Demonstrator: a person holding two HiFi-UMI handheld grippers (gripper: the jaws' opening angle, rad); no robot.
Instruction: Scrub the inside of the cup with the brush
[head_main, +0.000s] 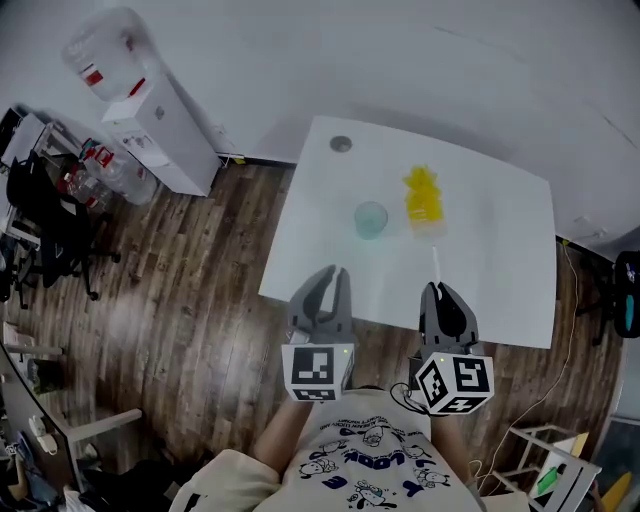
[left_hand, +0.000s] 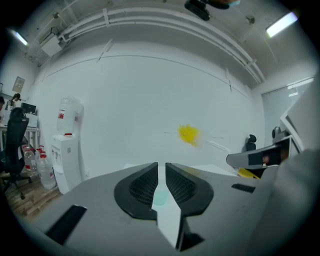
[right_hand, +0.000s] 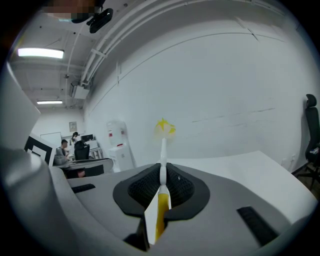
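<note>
A translucent teal cup (head_main: 370, 219) stands upright on the white table (head_main: 500, 290). The brush, with a yellow bristle head (head_main: 423, 195) and a thin white handle (head_main: 436, 262), reaches out over the table to the right of the cup. My right gripper (head_main: 438, 288) is shut on the handle; in the right gripper view the handle (right_hand: 162, 150) runs between the closed jaws of that gripper (right_hand: 162, 171). My left gripper (head_main: 334, 272) hangs at the table's near edge, shut and empty, short of the cup. A sliver of the cup (left_hand: 160, 197) shows past the left gripper (left_hand: 161, 167).
A small grey round object (head_main: 341, 143) lies at the table's far left corner. A white water dispenser (head_main: 150, 130) stands on the wooden floor to the left, with bottles and office chairs (head_main: 45, 215) beyond it. The wall runs behind the table.
</note>
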